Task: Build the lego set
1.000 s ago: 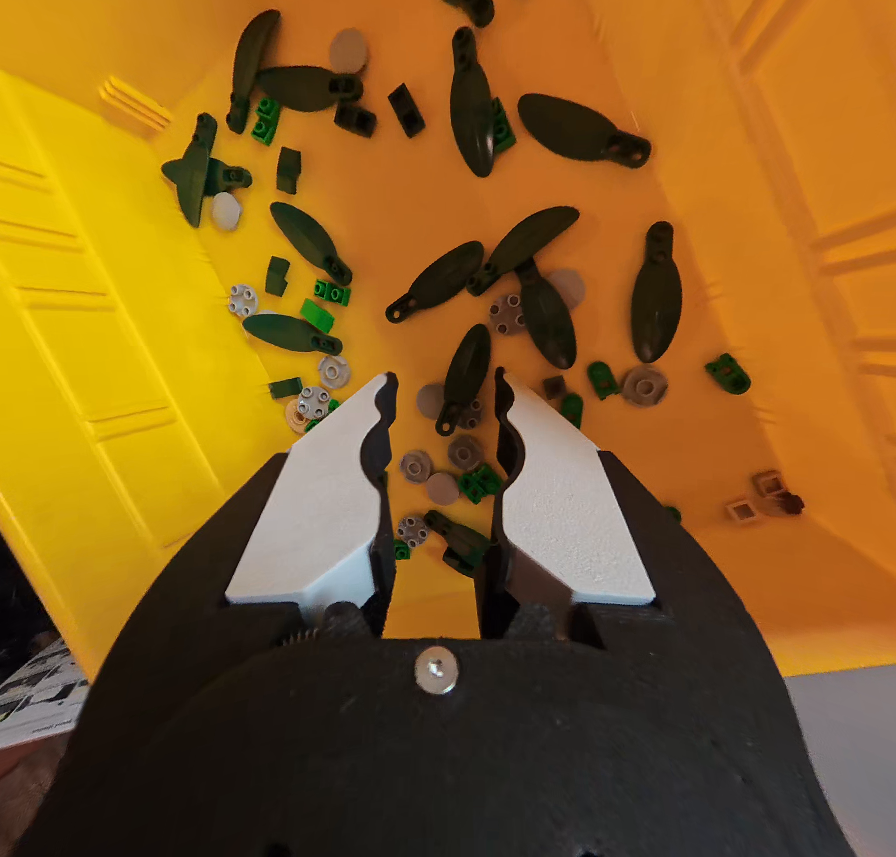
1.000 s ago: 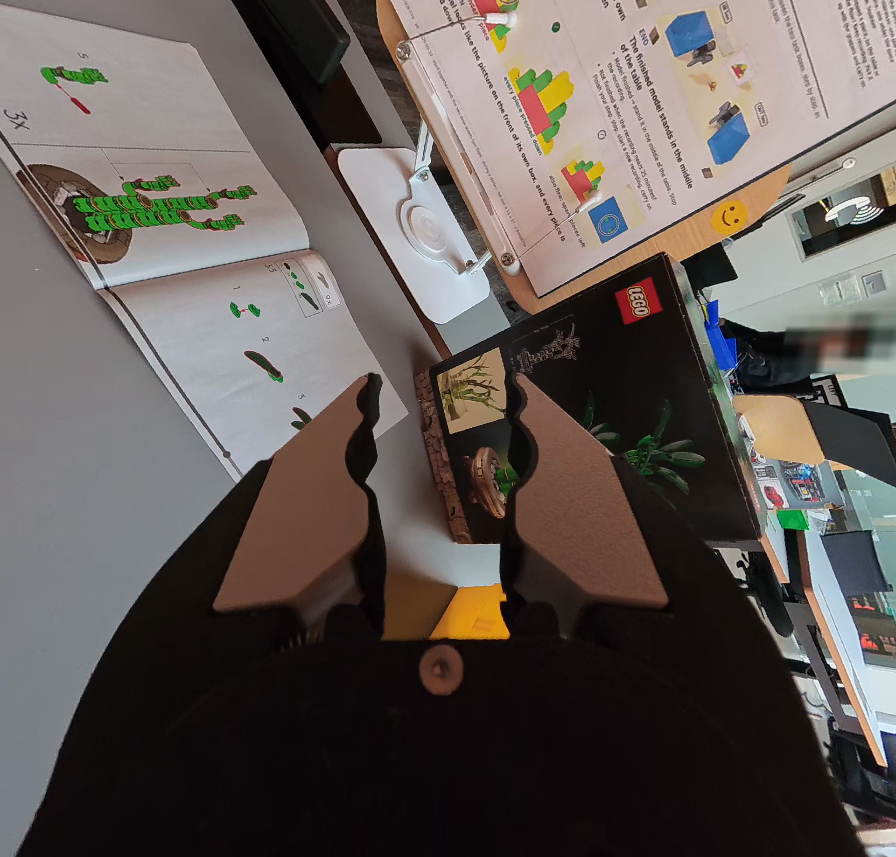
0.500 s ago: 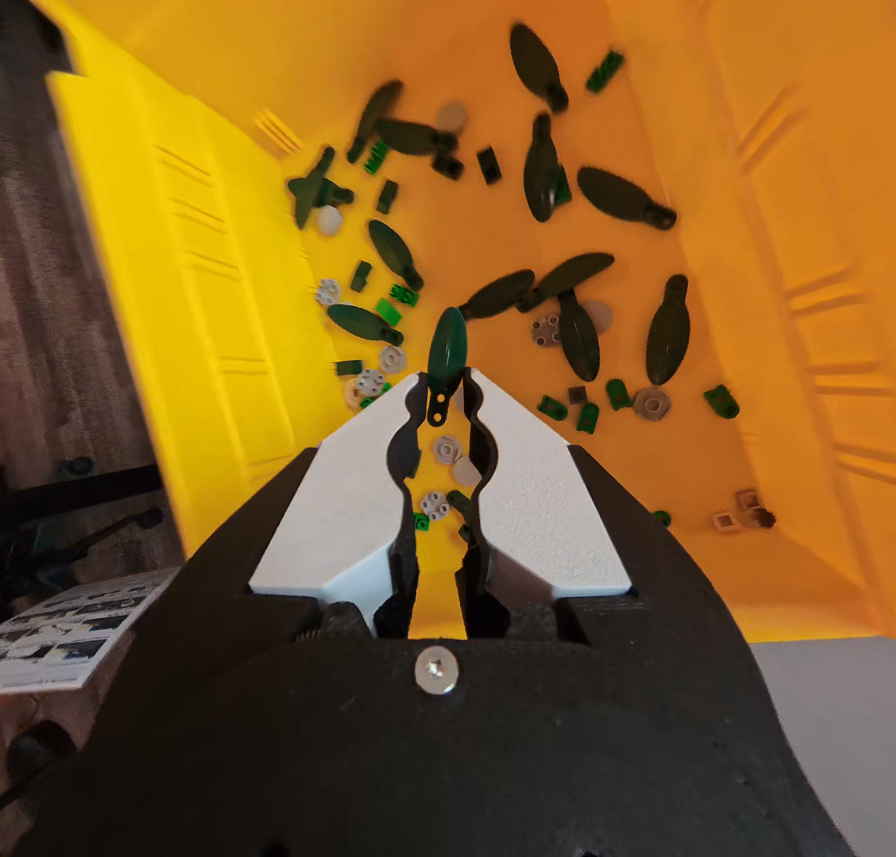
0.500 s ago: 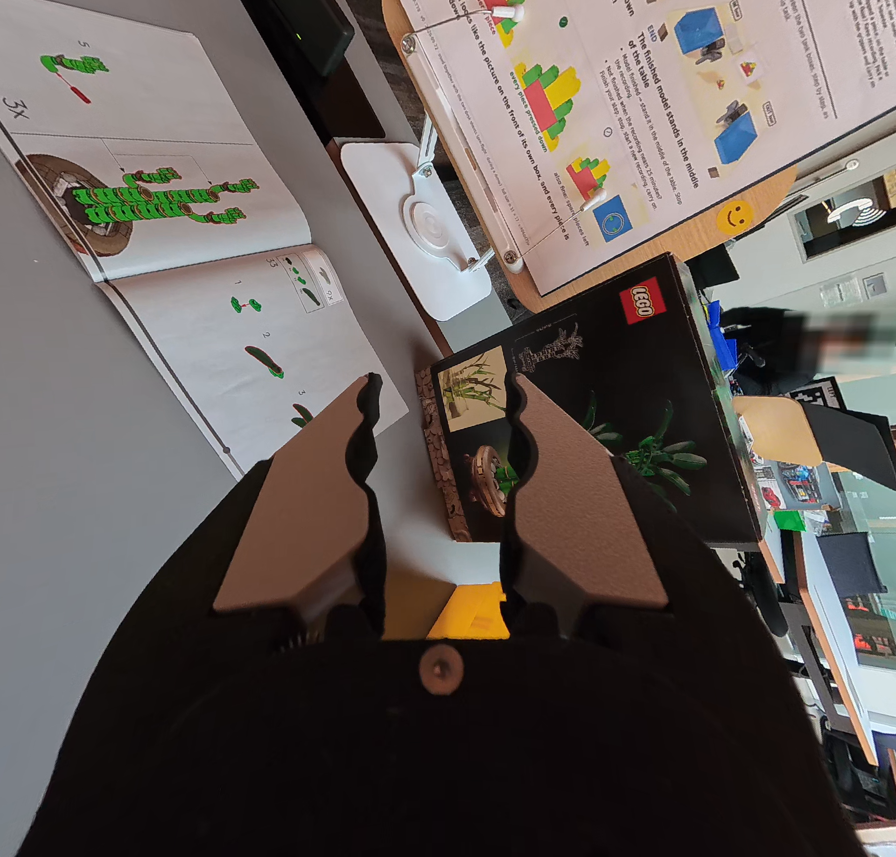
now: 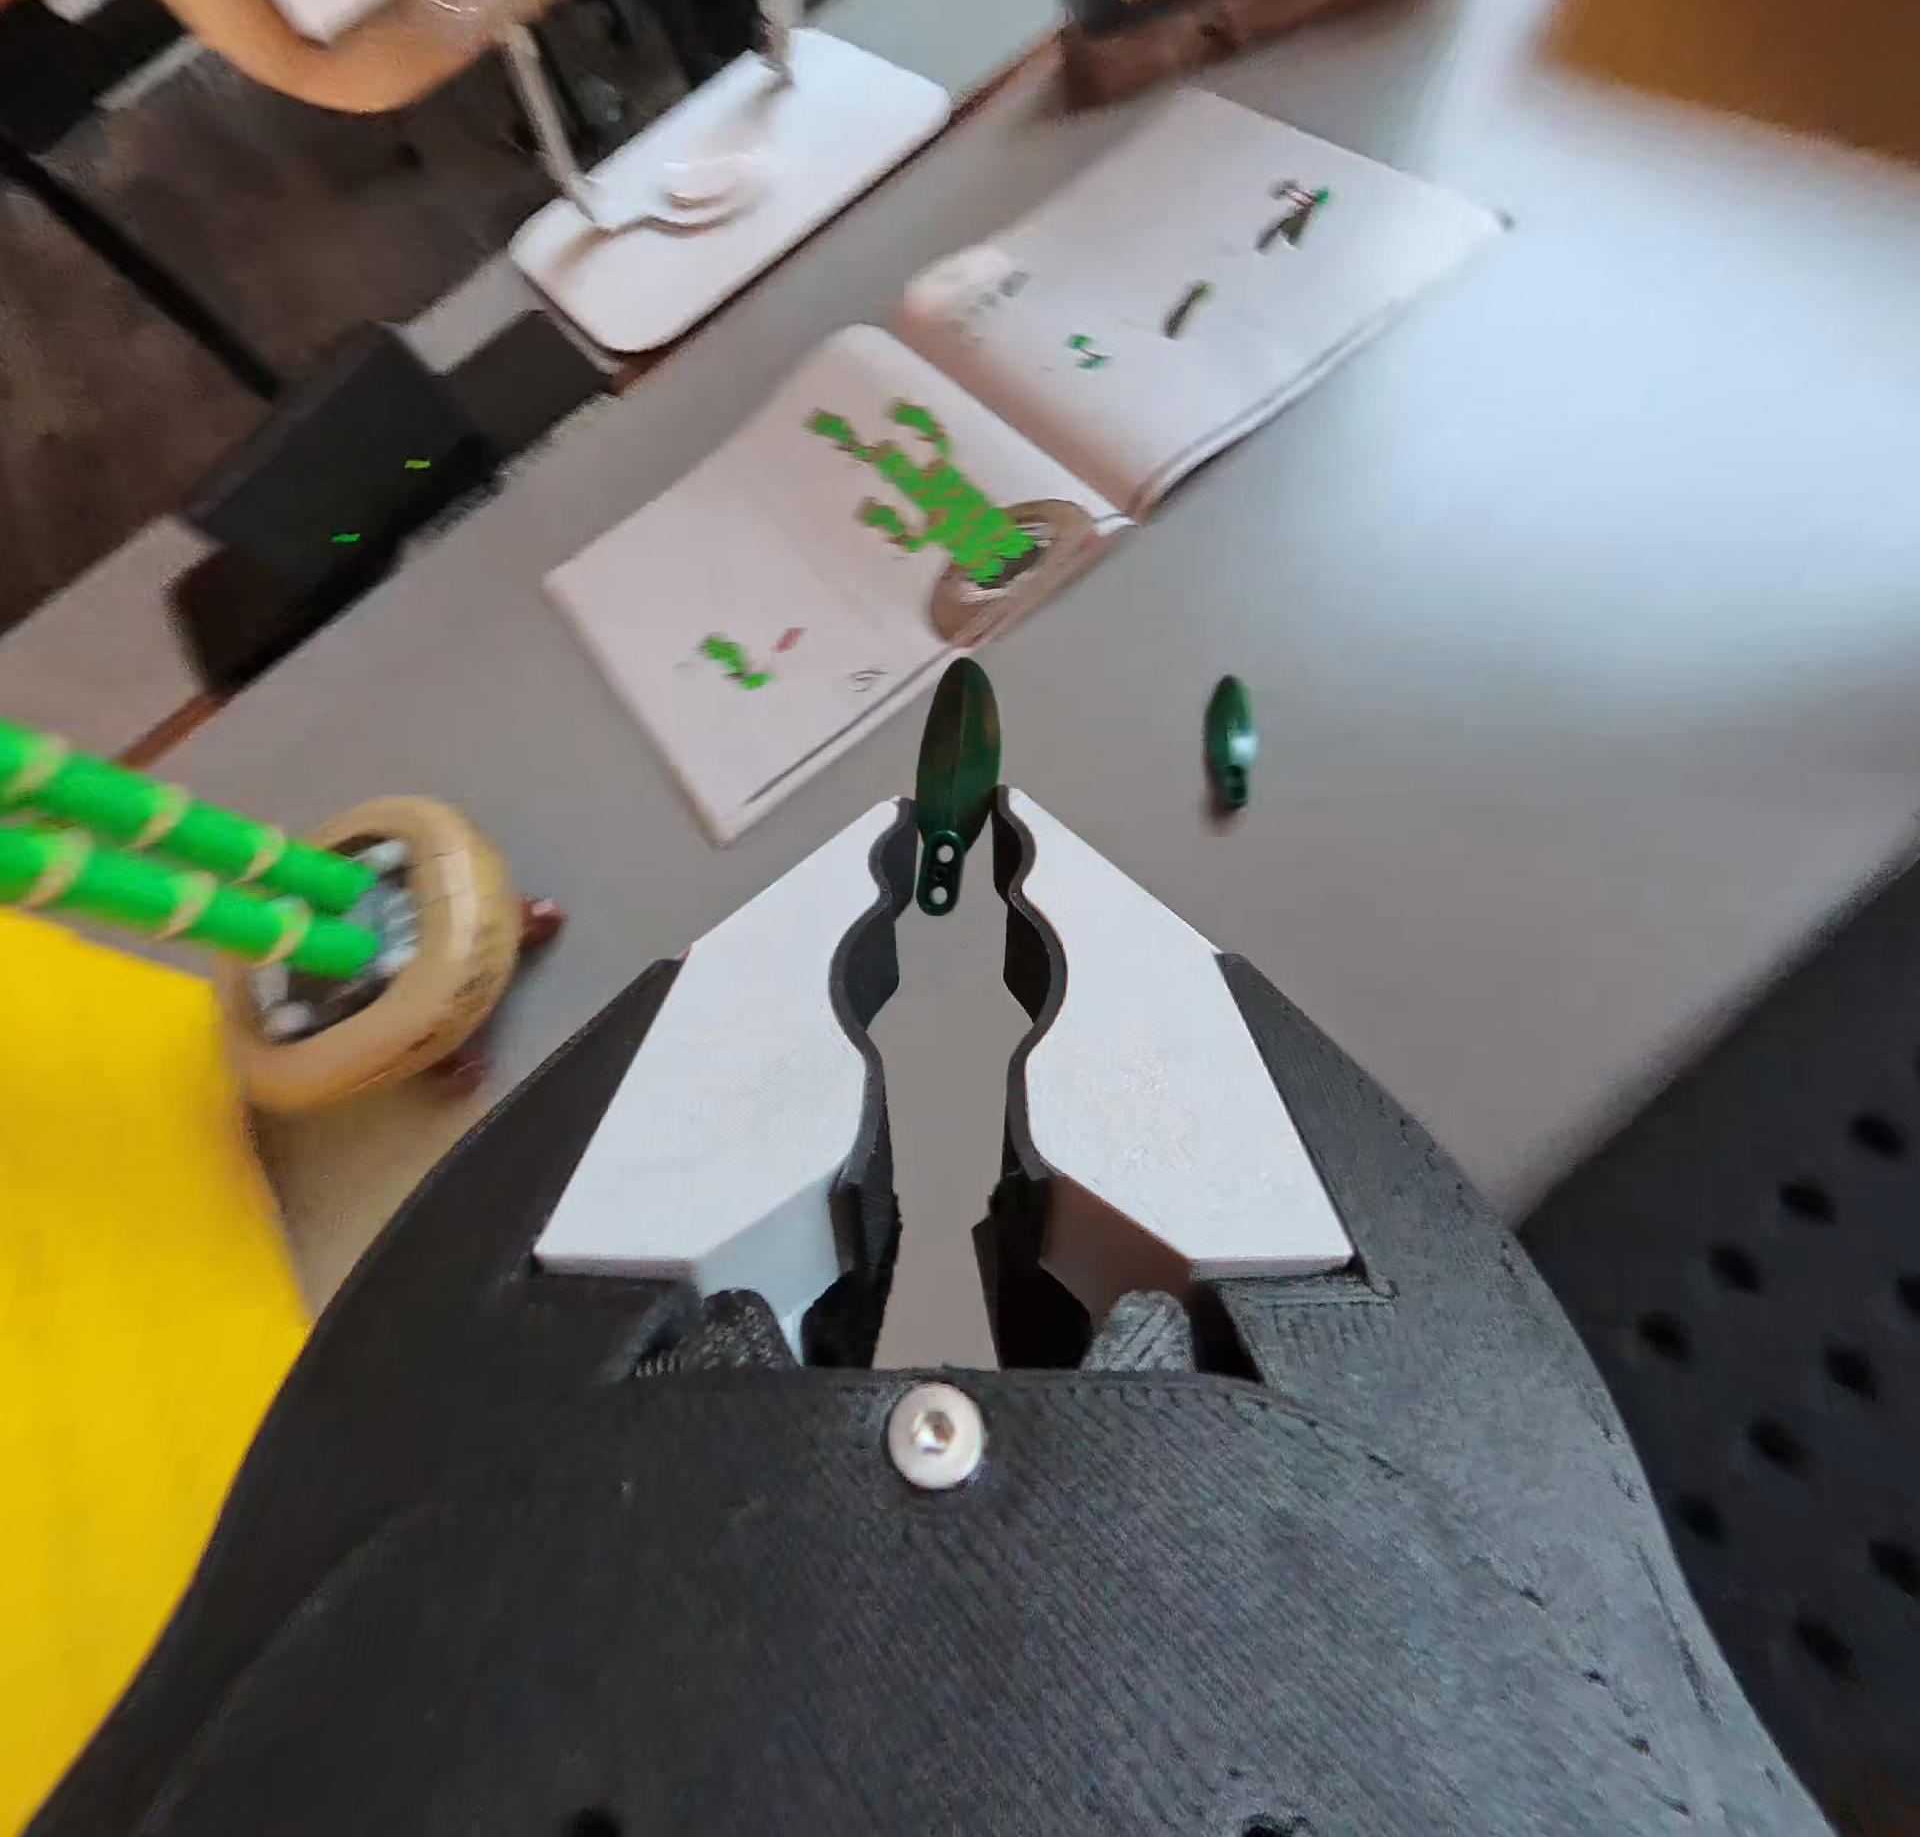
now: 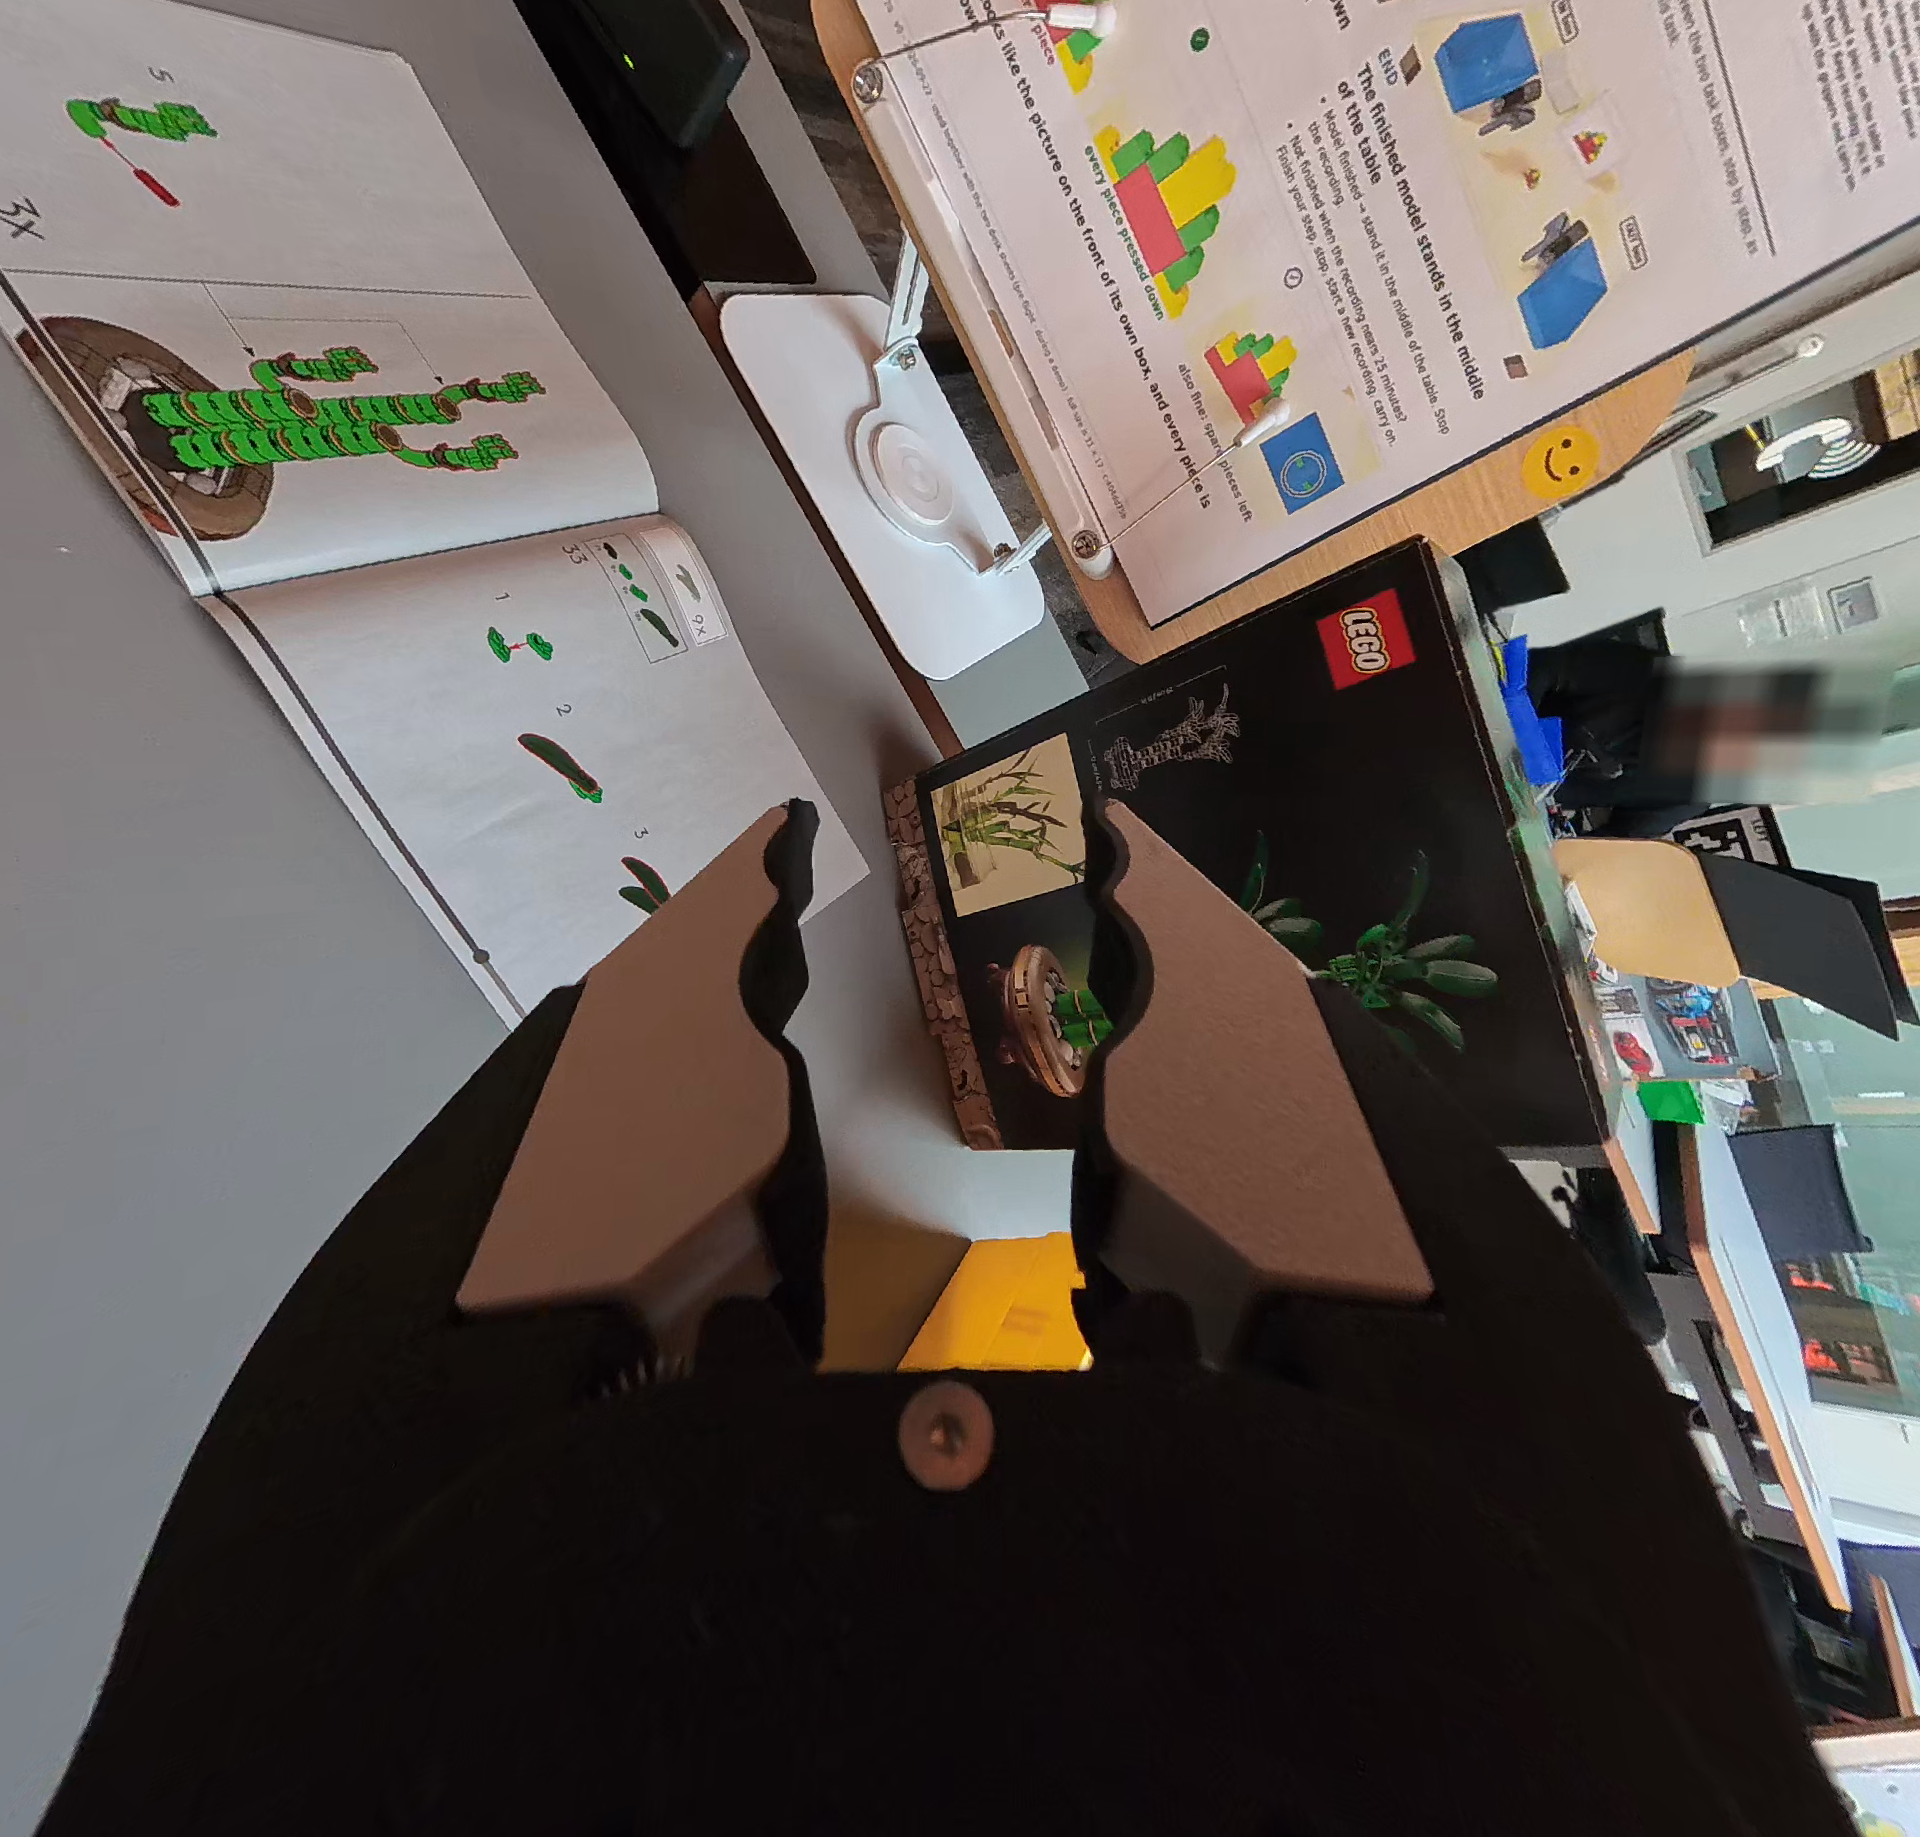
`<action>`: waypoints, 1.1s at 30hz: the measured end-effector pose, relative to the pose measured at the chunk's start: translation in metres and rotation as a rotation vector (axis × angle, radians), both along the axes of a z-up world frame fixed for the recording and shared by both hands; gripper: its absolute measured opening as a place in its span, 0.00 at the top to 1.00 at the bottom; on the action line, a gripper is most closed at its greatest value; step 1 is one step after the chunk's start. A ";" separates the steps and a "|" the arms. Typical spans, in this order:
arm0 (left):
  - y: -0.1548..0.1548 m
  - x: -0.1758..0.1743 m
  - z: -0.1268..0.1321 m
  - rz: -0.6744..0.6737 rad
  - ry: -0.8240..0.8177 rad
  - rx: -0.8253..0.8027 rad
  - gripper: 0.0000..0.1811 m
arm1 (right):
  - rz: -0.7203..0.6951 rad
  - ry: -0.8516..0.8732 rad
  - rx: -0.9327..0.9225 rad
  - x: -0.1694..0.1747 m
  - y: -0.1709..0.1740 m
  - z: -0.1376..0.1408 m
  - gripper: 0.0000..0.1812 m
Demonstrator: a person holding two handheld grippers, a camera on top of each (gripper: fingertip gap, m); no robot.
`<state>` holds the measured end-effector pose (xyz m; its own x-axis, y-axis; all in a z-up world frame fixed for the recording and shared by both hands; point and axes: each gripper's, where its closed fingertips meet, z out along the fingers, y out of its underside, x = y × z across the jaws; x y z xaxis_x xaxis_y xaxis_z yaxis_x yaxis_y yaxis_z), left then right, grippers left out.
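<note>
Tongs of the left hand [image 5: 956,816] pinch a dark green leaf piece [image 5: 958,748] at their tips, above the grey counter [image 5: 1558,644]. A second leaf piece [image 5: 1230,738] lies on the counter nearby, just beside the open instruction booklet [image 5: 790,582]. Right tongs [image 6: 951,821] stand wide apart, holding nothing, before the set's black box [image 6: 1299,852].

Blurred booklet [image 5: 935,499]; green stalks [image 5: 156,862] cut off at left edge.
</note>
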<state>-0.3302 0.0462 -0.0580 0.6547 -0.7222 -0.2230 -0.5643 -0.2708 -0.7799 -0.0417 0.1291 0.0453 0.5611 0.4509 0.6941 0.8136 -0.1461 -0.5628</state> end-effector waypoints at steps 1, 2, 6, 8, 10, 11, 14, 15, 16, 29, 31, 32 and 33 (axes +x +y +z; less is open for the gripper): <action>0.001 0.016 -0.015 -0.019 0.017 -0.044 0.93 | -0.002 0.006 0.002 0.002 -0.001 0.001 0.71; 0.001 0.029 -0.027 -0.039 0.026 -0.091 0.93 | -0.005 0.013 0.003 0.003 -0.002 0.002 0.71; 0.012 0.053 -0.068 -0.058 0.116 -0.203 0.93 | -0.013 0.039 0.017 0.011 -0.005 0.008 0.71; 0.010 0.061 -0.083 -0.080 0.136 -0.265 0.93 | -0.013 0.045 0.019 0.013 -0.005 0.009 0.71; 0.008 0.067 -0.091 -0.095 0.133 -0.296 0.93 | -0.014 0.046 0.017 0.014 -0.005 0.009 0.71; 0.008 0.068 -0.094 -0.096 0.143 -0.295 0.93 | -0.014 0.046 0.016 0.014 -0.004 0.009 0.71; 0.007 0.069 -0.098 -0.101 0.157 -0.302 0.93 | -0.009 0.046 0.016 0.013 -0.004 0.009 0.71; 0.007 0.069 -0.101 -0.103 0.160 -0.312 0.93 | -0.009 0.047 0.017 0.013 -0.004 0.009 0.71; 0.007 0.069 -0.103 -0.103 0.163 -0.320 0.93 | -0.008 0.047 0.017 0.013 -0.004 0.009 0.71; 0.015 0.063 -0.102 -0.060 0.126 -0.324 0.85 | 0.002 0.018 -0.004 0.006 -0.003 0.004 0.71; 0.017 0.064 -0.090 -0.052 0.073 -0.312 0.82 | -0.002 0.013 -0.002 0.006 -0.003 0.004 0.71; 0.017 0.064 -0.078 -0.051 0.030 -0.301 0.80 | -0.002 0.013 -0.003 0.006 -0.003 0.003 0.71; 0.018 0.063 -0.062 -0.049 -0.019 -0.282 0.78 | -0.004 0.011 -0.005 0.006 -0.002 0.003 0.71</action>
